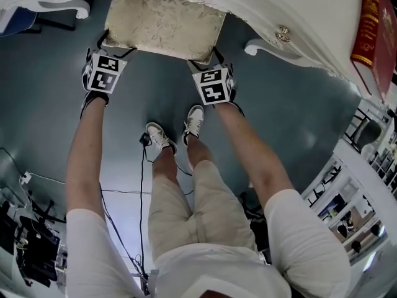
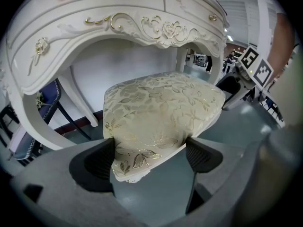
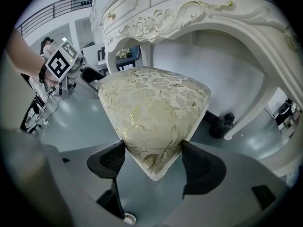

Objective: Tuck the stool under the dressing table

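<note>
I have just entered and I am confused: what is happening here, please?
A person holds a gripper in each hand. The left gripper and the right gripper each clamp a near corner of the stool. The stool stands before the dressing table, its far edge under the table top, most of the seat outside.

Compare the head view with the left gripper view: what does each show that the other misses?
Head view only: the person's shoes, legs, and a red book. Left gripper view only: the left gripper jaws clamped on a stool corner, and a blue chair. Shared: the stool seat, the dressing table, the right gripper.
</note>
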Tool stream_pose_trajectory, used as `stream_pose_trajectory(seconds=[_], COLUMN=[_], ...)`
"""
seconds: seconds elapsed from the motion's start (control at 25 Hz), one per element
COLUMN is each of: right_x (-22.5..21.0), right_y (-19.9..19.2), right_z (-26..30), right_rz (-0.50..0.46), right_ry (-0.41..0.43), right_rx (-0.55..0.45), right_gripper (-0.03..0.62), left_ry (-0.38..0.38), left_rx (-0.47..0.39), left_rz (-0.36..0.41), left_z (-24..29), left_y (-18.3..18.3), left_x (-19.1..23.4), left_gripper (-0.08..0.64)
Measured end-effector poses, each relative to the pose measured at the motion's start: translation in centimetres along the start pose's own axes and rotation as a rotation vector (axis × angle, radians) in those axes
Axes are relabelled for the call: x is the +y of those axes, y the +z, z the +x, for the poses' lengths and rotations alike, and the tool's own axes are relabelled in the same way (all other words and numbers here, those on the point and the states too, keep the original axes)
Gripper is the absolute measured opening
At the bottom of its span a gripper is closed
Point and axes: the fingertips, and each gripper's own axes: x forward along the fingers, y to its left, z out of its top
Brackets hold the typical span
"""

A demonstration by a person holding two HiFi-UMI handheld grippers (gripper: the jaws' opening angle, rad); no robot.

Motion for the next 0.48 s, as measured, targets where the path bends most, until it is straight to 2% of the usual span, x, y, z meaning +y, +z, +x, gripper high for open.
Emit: stream_pose_trajectory(seconds=[0.48], right_x=[-3.3], right_y=[1.5], right_z=[1.6], right_rz=[0.054], right_ry=[0.01], right_rx=[-0.078], right_gripper=[0.385], left_ry=[0.013], left_rx=[-0.064], left_rz=[0.009], left_z=[1.9], left_y=[3.3], left_x=[1.6], left_gripper=[0.474])
